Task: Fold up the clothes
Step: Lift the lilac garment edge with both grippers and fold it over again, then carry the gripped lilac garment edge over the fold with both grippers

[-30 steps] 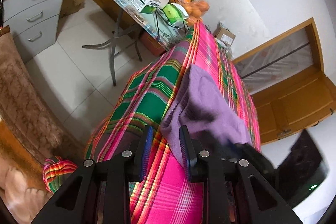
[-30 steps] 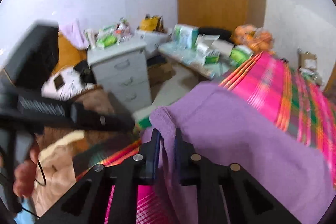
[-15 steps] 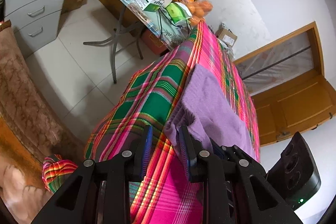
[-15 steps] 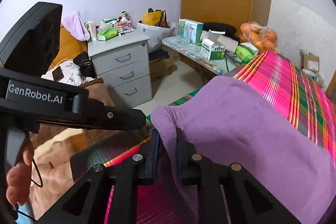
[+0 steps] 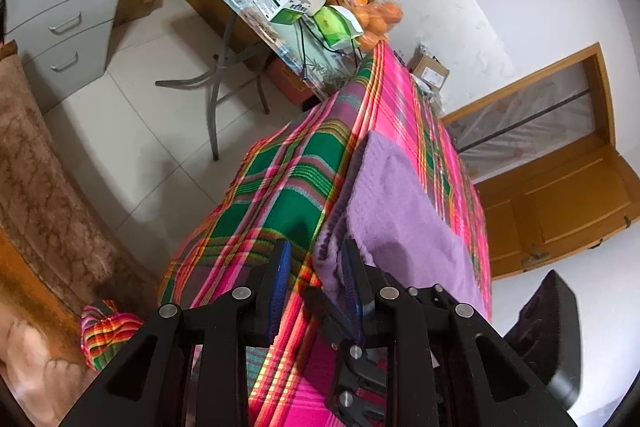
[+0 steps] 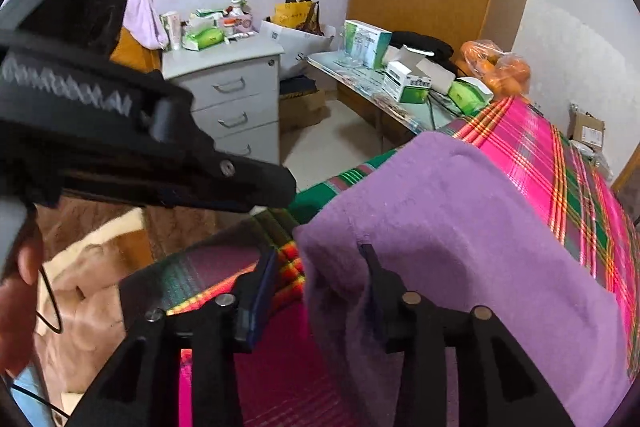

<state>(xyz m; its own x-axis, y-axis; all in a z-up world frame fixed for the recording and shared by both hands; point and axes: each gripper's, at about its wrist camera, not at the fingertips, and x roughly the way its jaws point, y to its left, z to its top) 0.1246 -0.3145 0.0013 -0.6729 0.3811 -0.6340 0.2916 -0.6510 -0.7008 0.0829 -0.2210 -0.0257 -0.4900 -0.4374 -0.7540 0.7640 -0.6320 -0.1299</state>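
Looking along the left gripper (image 5: 316, 267), the left wrist view showed its jaws standing part-open with nothing pinched between them. The near corner of a purple garment (image 5: 400, 211) lay just inside the right-hand pad, and whether cloth and pad touched could not be told. The garment rested as a neat, doubled rectangle on a bright pink and green plaid cloth (image 5: 288, 195) covering a raised surface. Just to the right and slightly lower sat the dark body of the right gripper (image 5: 548, 331). Only this view showed the tiled floor (image 5: 160, 147) below the plaid's hanging edge and a wooden door (image 5: 568, 195) at the far right.

From the right wrist view, the right gripper (image 6: 320, 267) had just been opening: its jaws stood apart, the purple garment (image 6: 460, 219) draped over the right-hand finger (image 6: 370, 259) but no longer squeezed, the left-hand pad clear of it. Only here could the left gripper (image 6: 256, 191) be seen from outside, hovering just beyond the garment's corner, with part of a person's hand (image 6: 20, 267) on its handle at the left edge. A grey drawer unit (image 6: 236, 99) and a cluttered side table (image 6: 400, 83) stood behind.

Judging by this, one fold looked finished and set down; any further halving or smoothing remained to be done.
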